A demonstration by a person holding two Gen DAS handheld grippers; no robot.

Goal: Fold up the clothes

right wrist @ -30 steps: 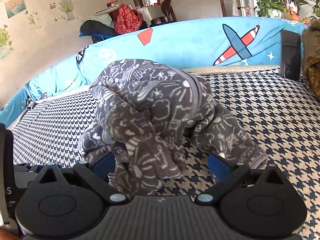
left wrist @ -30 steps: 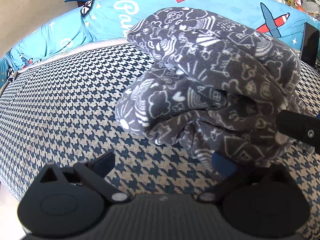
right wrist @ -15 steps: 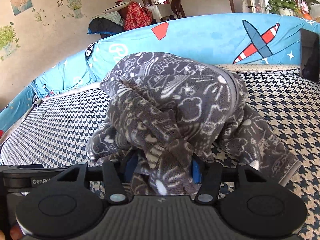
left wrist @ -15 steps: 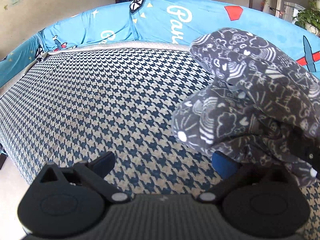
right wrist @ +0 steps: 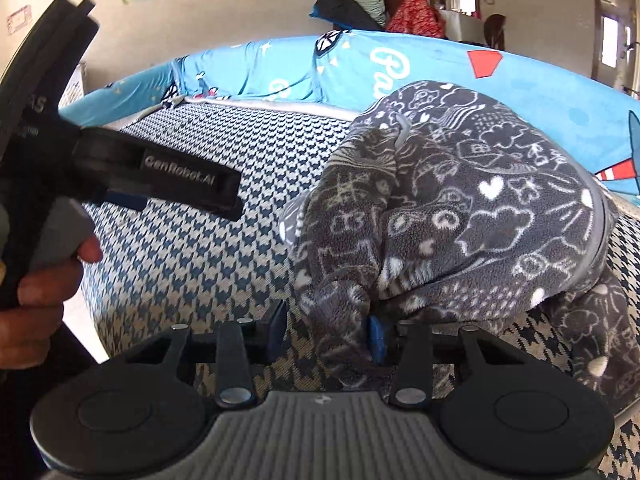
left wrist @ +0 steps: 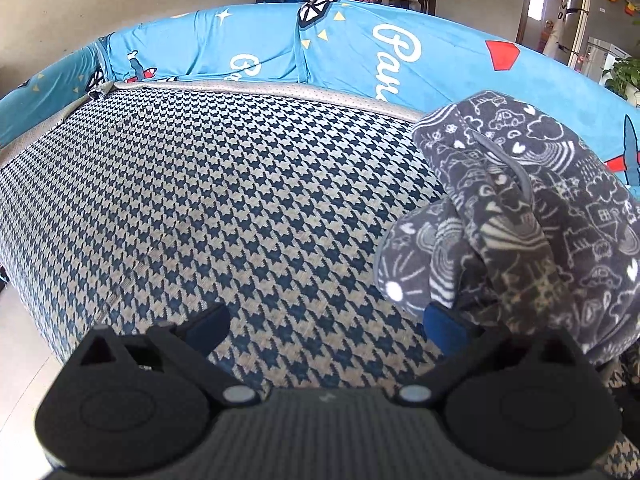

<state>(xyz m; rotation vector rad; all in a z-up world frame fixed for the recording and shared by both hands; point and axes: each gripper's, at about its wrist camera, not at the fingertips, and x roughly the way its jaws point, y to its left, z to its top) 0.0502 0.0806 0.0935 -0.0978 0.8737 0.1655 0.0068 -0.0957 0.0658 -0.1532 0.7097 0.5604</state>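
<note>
A grey fleece garment with white doodle print (right wrist: 460, 216) is bunched up on the houndstooth sofa seat (right wrist: 192, 256). My right gripper (right wrist: 326, 338) is shut on a fold of the garment at its near lower edge. In the left wrist view the garment (left wrist: 532, 216) hangs at the right. My left gripper (left wrist: 326, 326) is open and empty over the seat (left wrist: 224, 200); its right finger (left wrist: 446, 326) is at the garment's edge. The left gripper also shows in the right wrist view (right wrist: 160, 176), at the left.
A blue sofa back with plane and letter print (left wrist: 340, 48) runs behind the seat. The seat's front edge (left wrist: 40, 320) drops to the floor at the left. A hand (right wrist: 36, 304) holds the left gripper's handle. Clothes lie piled beyond the sofa (right wrist: 380, 8).
My right gripper has closed on the garment's near fold and swung left with it. My left gripper has moved left, off the garment, and stays open.
</note>
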